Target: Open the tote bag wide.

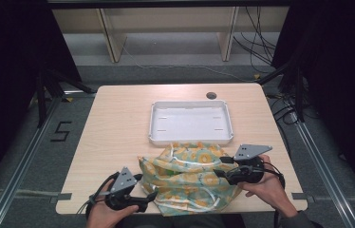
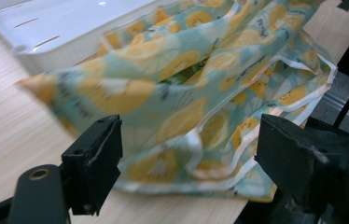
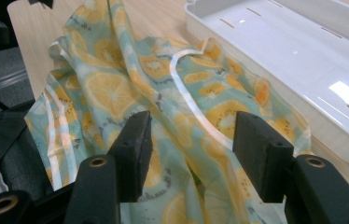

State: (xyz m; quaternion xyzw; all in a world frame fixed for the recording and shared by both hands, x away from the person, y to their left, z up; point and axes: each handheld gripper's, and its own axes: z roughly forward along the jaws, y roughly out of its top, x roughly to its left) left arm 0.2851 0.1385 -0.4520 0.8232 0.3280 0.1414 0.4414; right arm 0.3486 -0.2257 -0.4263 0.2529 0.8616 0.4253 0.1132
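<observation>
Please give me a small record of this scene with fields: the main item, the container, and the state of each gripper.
main item: crumpled light-blue cloth with orange slice print and white trim, lying at the near table edge
container: shallow white rectangular plastic tray, empty, cloth touching its near rim
left gripper: open, fingers on either side of a cloth fold
right gripper: open, over the cloth
surface: light wooden table

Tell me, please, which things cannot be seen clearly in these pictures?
- Cloth: its near edge hangs past the table edge in the high view, so its shape and size stay unknown.
- Small print on the cloth: too blurred to read in the right gripper view.
- Tray: cut off by the frame in the right gripper view; the cloth covers part of its near rim.
- Left gripper: jaws open around the cloth; contact cannot be judged.
</observation>
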